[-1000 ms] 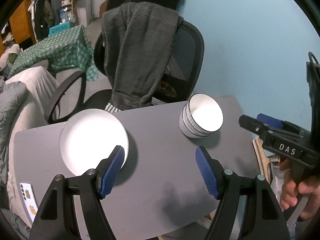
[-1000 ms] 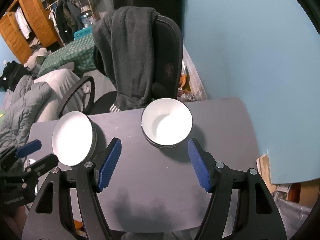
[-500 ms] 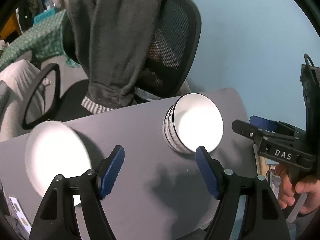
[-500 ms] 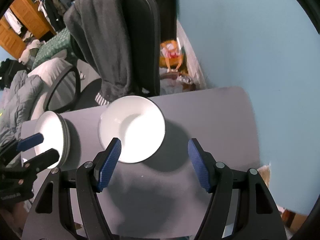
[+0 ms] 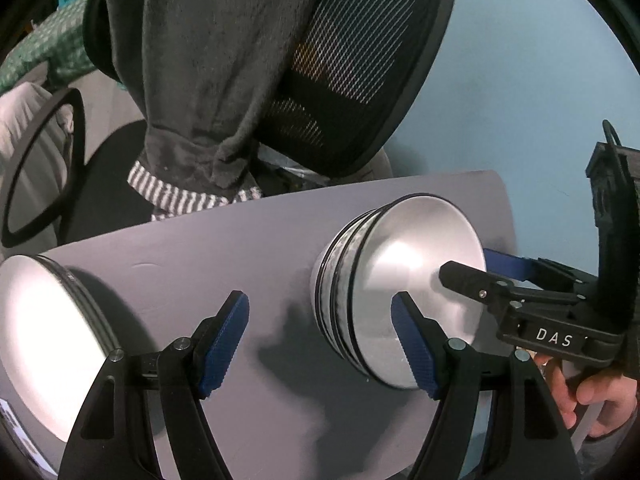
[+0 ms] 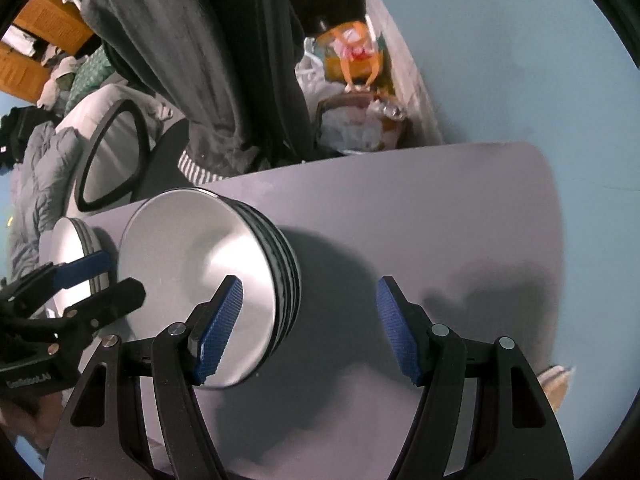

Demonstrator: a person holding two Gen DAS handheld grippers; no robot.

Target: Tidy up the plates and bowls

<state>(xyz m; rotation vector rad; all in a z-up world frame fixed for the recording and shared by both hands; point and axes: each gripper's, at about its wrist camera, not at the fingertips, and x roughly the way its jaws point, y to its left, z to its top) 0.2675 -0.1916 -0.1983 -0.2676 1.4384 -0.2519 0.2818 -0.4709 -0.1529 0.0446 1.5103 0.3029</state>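
A lived-in home bedroom: mesh office chair (image 5: 360, 80) draped with a grey robe (image 5: 208, 64), wooden wardrobe (image 6: 36, 40), piled bedding (image 6: 44, 160)

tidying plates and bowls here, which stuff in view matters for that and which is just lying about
Part of the job:
- stack of bowls
- stack of plates
- left gripper, open
- right gripper, open

Just lying about:
- office chair
- grey garment draped on it
- bags on the floor

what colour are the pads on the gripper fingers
Blue, with a ribbed texture, on black fingers; clearest in the left wrist view.

one bowl stack (image 5: 384, 288), one plate stack (image 5: 48, 340)
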